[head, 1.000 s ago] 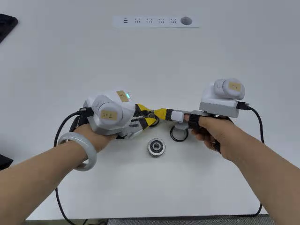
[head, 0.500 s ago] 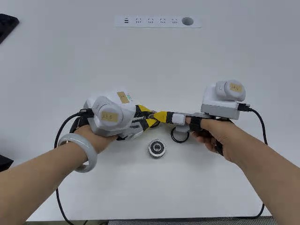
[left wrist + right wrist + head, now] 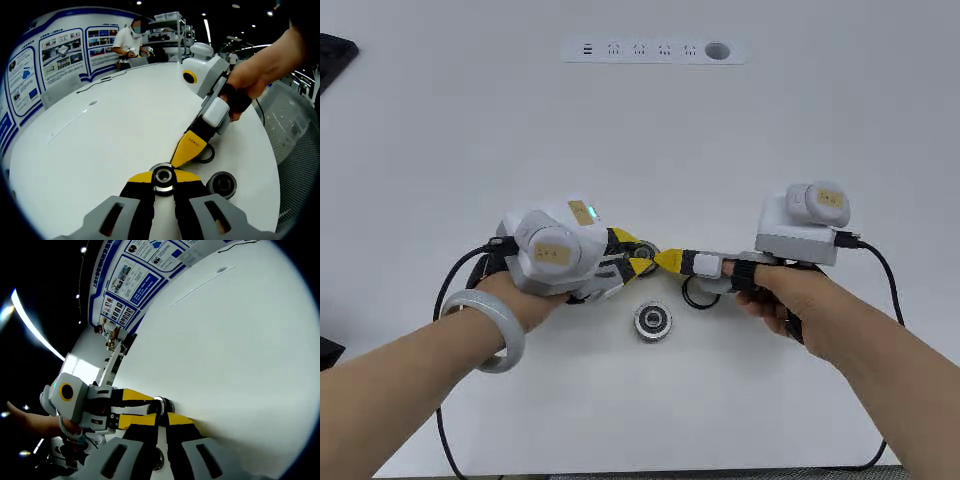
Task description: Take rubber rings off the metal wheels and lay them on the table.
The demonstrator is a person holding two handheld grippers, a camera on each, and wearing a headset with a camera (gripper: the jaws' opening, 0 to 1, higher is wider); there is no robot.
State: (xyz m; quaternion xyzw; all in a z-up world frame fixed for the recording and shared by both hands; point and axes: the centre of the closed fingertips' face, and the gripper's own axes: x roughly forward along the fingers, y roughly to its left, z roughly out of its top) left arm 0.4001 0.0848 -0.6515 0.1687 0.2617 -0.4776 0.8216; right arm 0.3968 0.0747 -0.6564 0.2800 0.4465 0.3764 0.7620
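Note:
My left gripper (image 3: 638, 258) is shut on a small metal wheel (image 3: 643, 252), held just above the white table (image 3: 650, 150). In the left gripper view the wheel (image 3: 163, 177) sits between the yellow tips of the left gripper (image 3: 163, 172). My right gripper (image 3: 667, 261) is shut, its yellow point just right of the held wheel (image 3: 163, 404); I see nothing in the right gripper (image 3: 159, 417). A loose black rubber ring (image 3: 696, 295) lies under the right gripper. A second wheel (image 3: 652, 320) with its black ring on lies in front.
A white power strip (image 3: 655, 48) lies at the table's far side. A black object (image 3: 332, 50) sits at the far left corner. Black cables (image 3: 455, 275) trail from both grippers toward the front edge. People stand far off behind the table in the left gripper view.
The right gripper has drawn back a little to the right from the held wheel. The left gripper and its wheel have stayed put. The loose ring and second wheel have not moved.

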